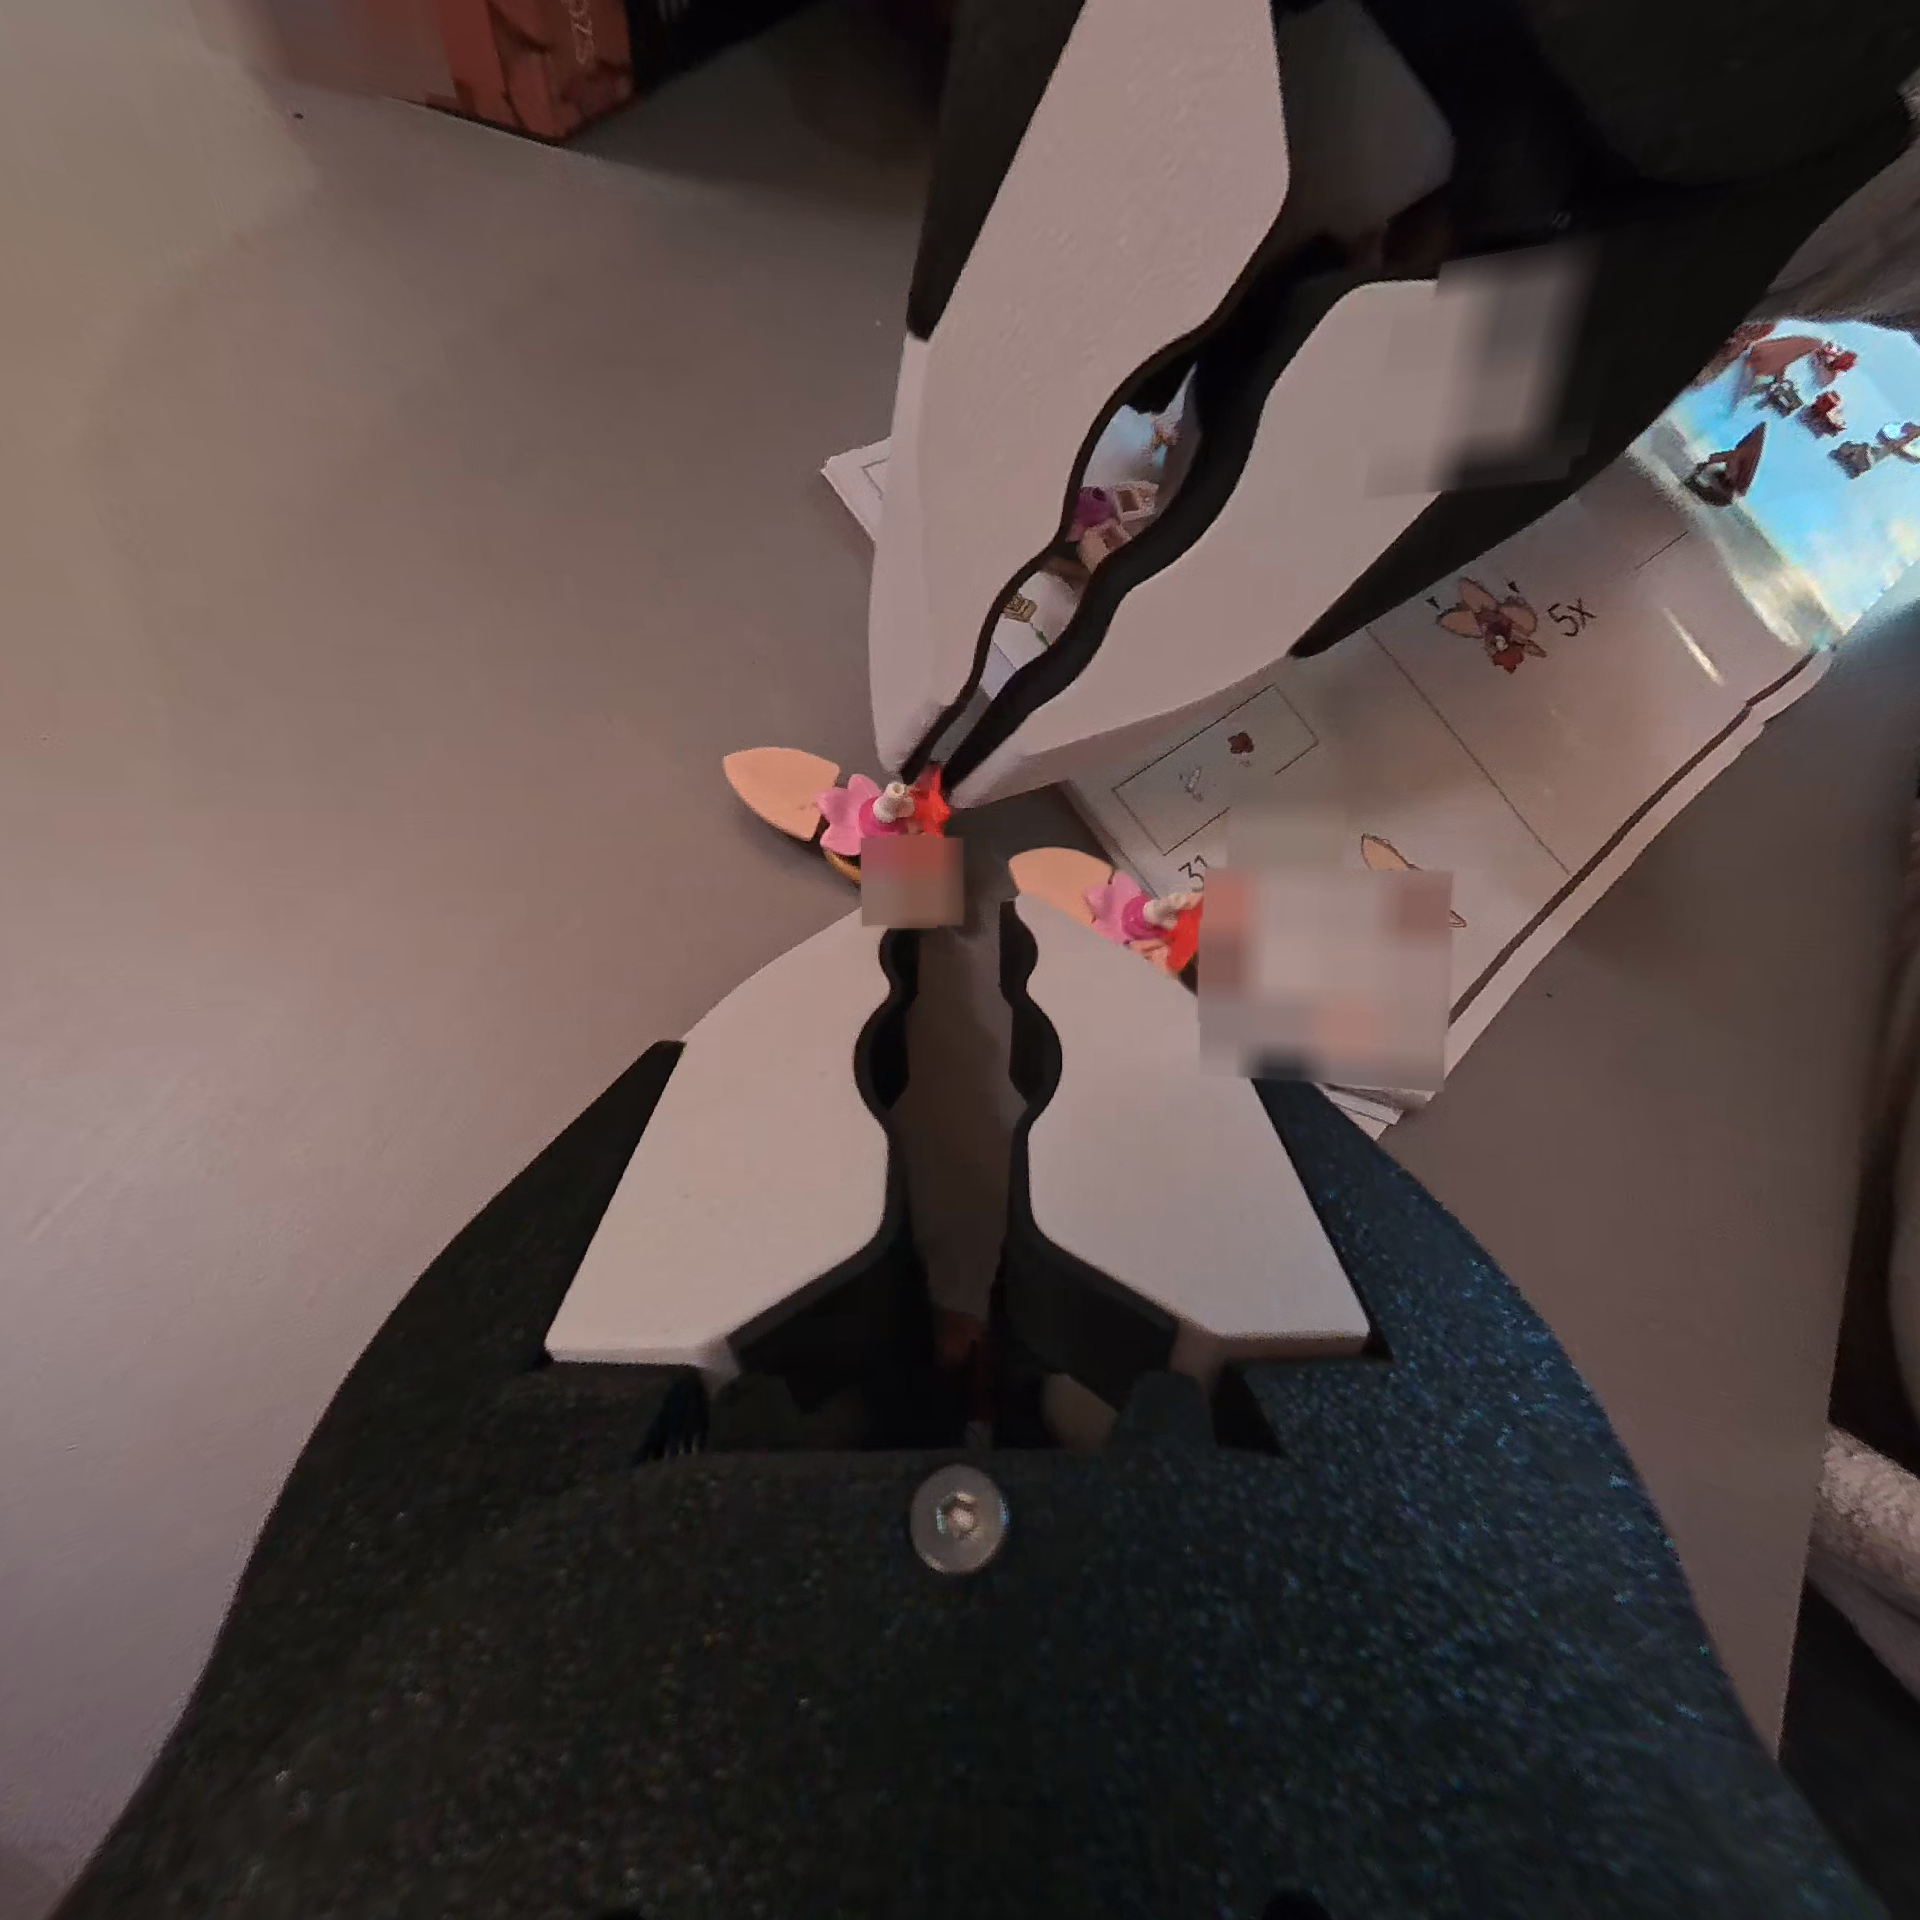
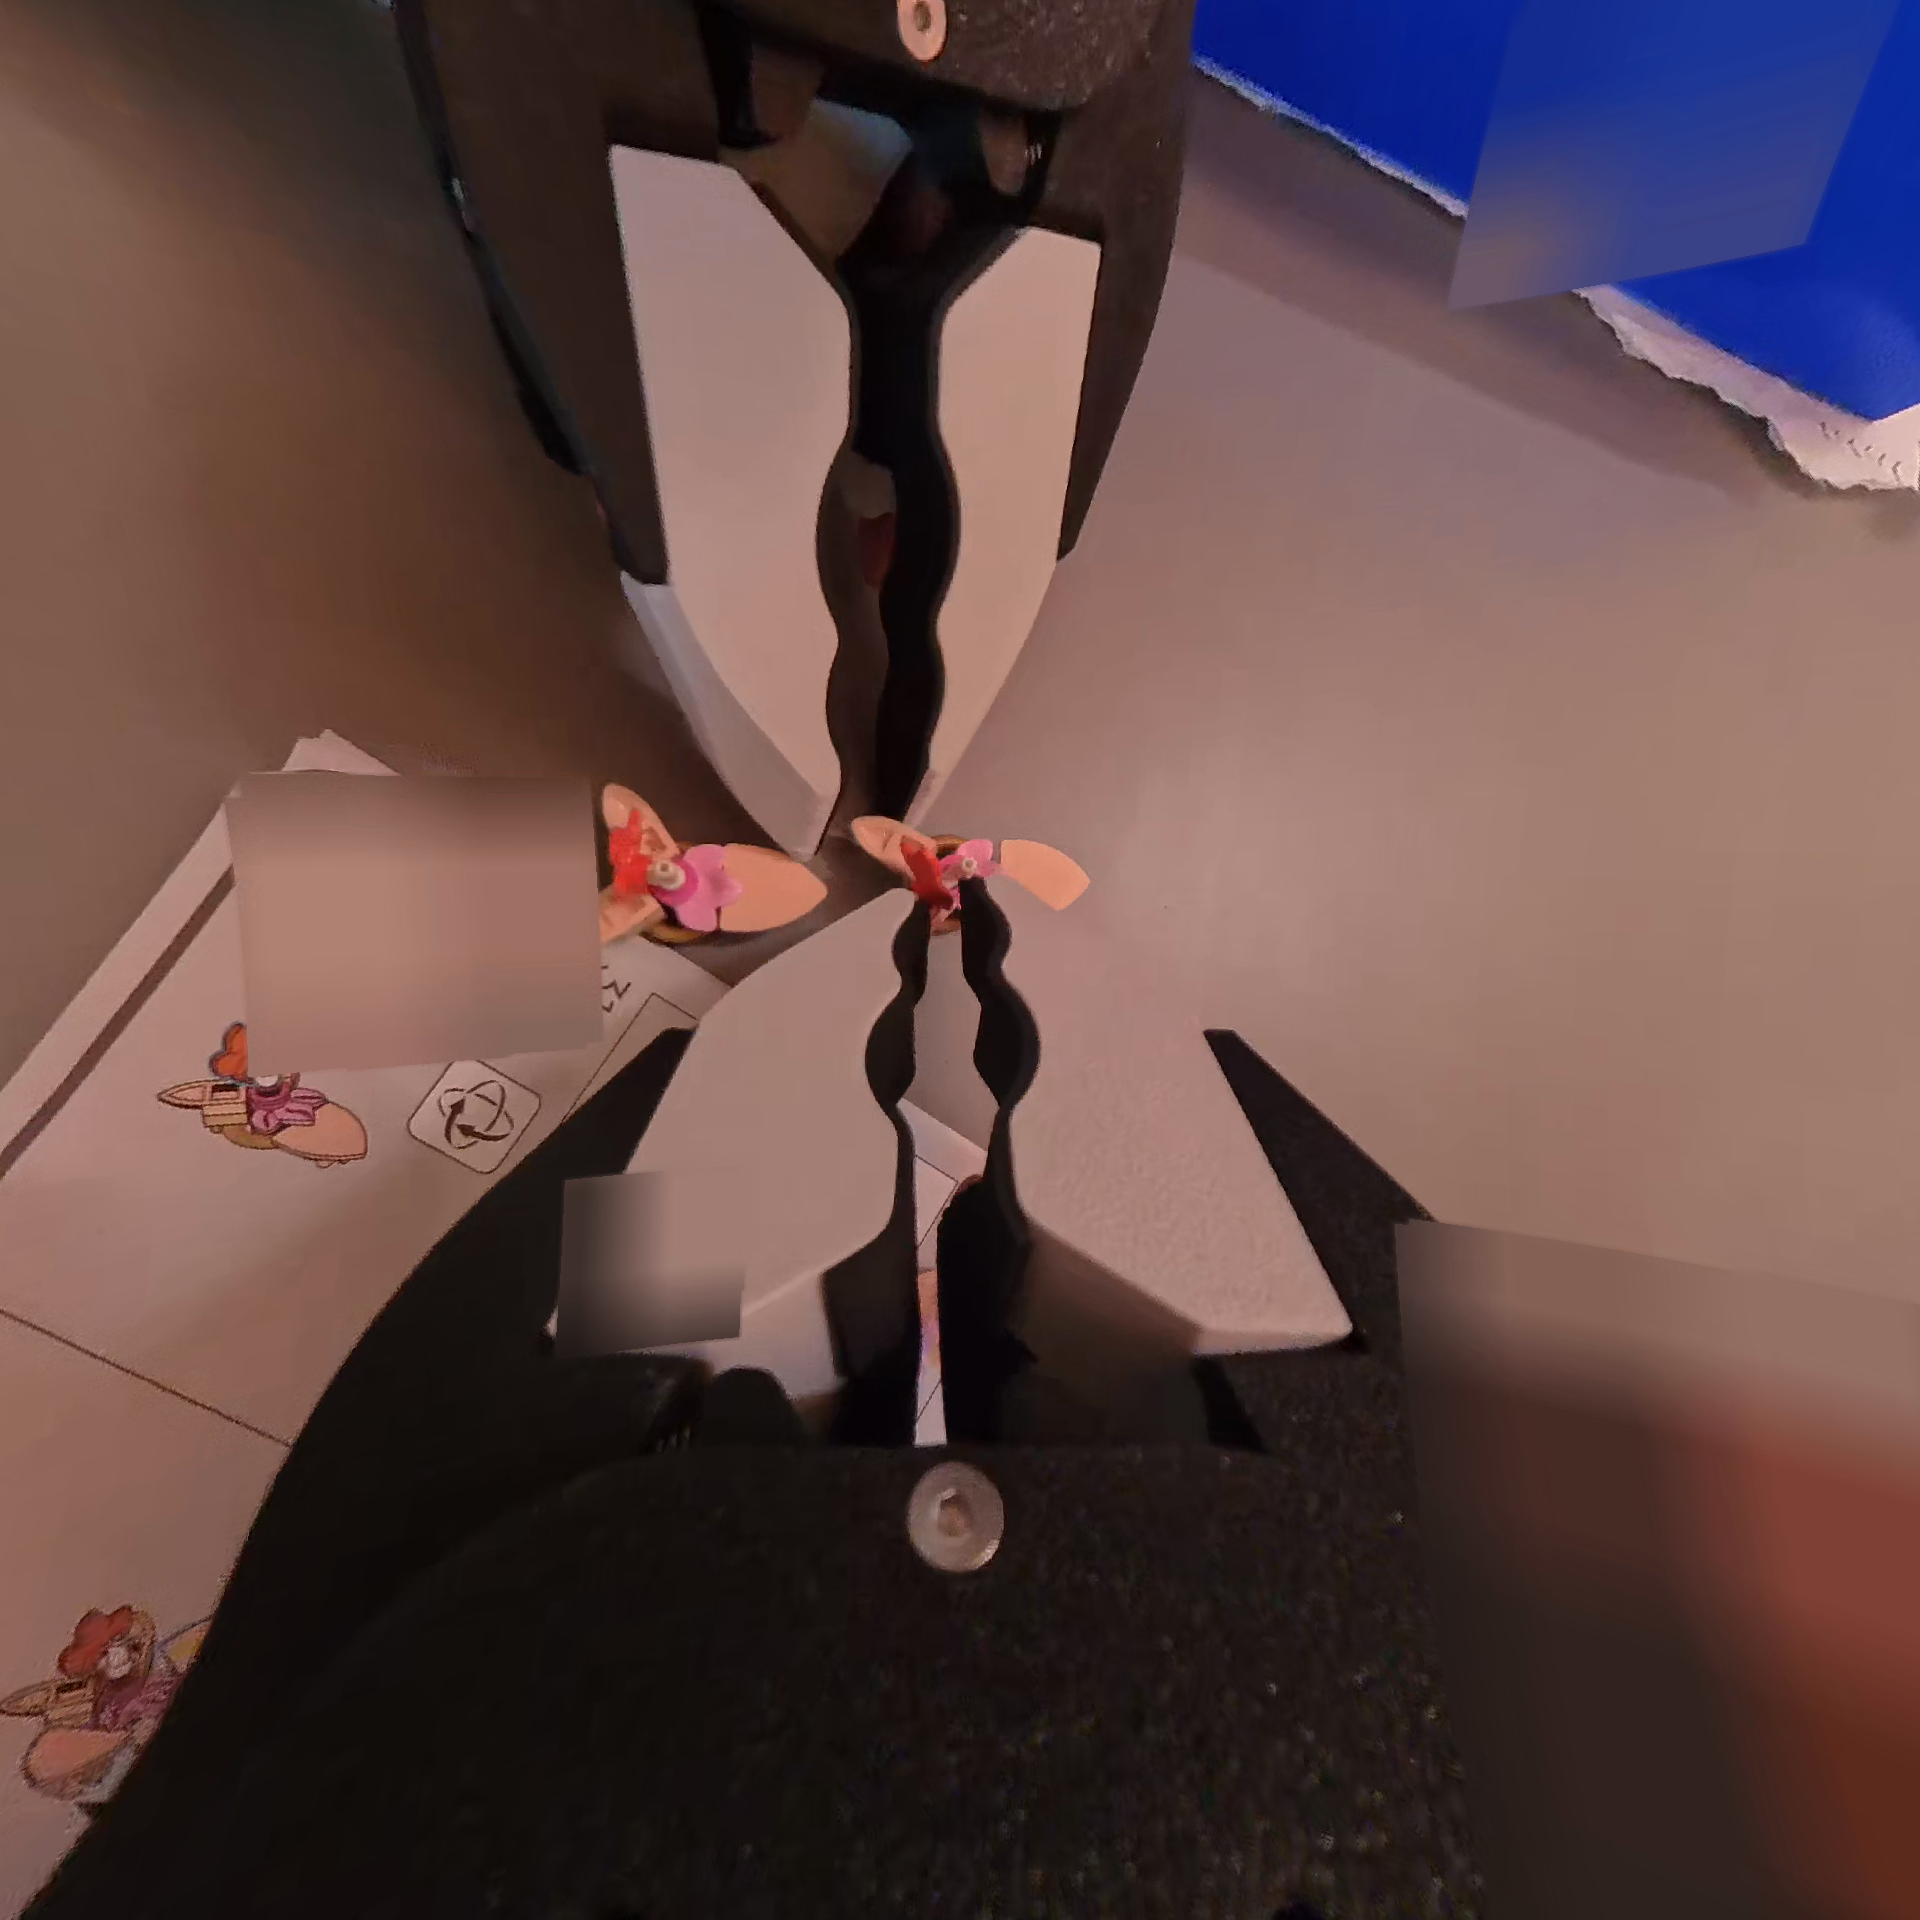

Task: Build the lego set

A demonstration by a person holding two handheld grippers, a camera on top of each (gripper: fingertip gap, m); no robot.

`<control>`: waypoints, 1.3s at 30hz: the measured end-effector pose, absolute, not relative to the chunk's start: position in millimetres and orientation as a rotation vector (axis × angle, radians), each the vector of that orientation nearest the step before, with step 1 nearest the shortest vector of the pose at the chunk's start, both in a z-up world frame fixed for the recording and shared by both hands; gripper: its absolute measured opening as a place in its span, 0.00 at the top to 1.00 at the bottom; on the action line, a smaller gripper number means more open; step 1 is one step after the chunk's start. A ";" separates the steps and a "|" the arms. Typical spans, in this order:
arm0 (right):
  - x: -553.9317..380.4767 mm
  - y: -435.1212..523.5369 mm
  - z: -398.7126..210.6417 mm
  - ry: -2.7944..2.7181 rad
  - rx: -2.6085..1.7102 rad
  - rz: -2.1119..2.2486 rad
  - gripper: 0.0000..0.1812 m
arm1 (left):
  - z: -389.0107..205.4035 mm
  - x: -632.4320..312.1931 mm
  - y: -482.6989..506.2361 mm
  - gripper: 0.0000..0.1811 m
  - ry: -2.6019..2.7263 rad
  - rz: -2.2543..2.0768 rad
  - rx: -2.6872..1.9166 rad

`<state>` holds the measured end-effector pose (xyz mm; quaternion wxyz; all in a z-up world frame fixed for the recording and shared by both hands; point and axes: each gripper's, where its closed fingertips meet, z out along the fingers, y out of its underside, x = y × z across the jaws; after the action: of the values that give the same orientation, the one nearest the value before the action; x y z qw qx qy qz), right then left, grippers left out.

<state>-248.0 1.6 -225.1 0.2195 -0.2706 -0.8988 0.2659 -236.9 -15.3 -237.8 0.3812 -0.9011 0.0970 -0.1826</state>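
A small lego flower (image 1: 821, 805) with peach petals, a pink centre and a white stud is held just above the grey table. My right gripper (image 1: 935, 774) comes in from the top and is shut on the flower's red piece (image 1: 930, 808). My left gripper (image 1: 951, 925) is closed on the flower's near side; a blurred patch hides the contact. In the right wrist view the same flower (image 2: 1039, 868) sits between my right gripper (image 2: 940, 904) and my left gripper (image 2: 868, 826), with the red piece (image 2: 920, 868) between the right fingertips.
A second, similar flower (image 1: 1122, 904) (image 2: 696, 878) lies on the open instruction booklet (image 1: 1455, 727) (image 2: 156, 1247). Small loose pieces (image 1: 1101, 514) lie on the booklet behind the right gripper. A cardboard box (image 1: 499, 62) stands at the far left. A blue sheet (image 2: 1766, 343) lies at the far right. The tips of both grippers are at nearly the same place.
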 end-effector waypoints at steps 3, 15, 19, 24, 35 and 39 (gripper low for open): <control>-248.0 2.9 -226.1 -2.468 -0.769 0.749 0.97 | -237.8 -235.2 -14.2 0.92 0.247 -0.474 -2.300; -243.8 1.2 -227.9 -2.438 -0.929 0.857 0.99 | -238.2 -236.6 -12.1 0.93 0.225 -0.466 -2.301; -245.0 1.9 -227.5 -2.417 -0.978 0.899 0.99 | -238.1 -236.7 -11.6 0.92 0.221 -0.469 -2.300; -246.2 2.4 -227.4 -2.398 -1.059 0.939 0.98 | -238.1 -236.7 -11.4 0.92 0.219 -0.473 -2.299; -248.9 3.2 -227.1 -2.329 -1.207 0.962 0.98 | -238.1 -236.0 -10.5 0.91 0.223 -0.468 -2.298; -248.2 4.1 -227.5 -2.309 -1.238 0.951 0.99 | -238.1 -234.9 -9.8 0.91 0.229 -0.466 -2.297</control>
<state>-248.2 4.1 -227.5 0.1760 -0.4373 -0.8155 0.3360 -234.9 -9.8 -238.1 0.3830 -0.9010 0.0899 -0.1827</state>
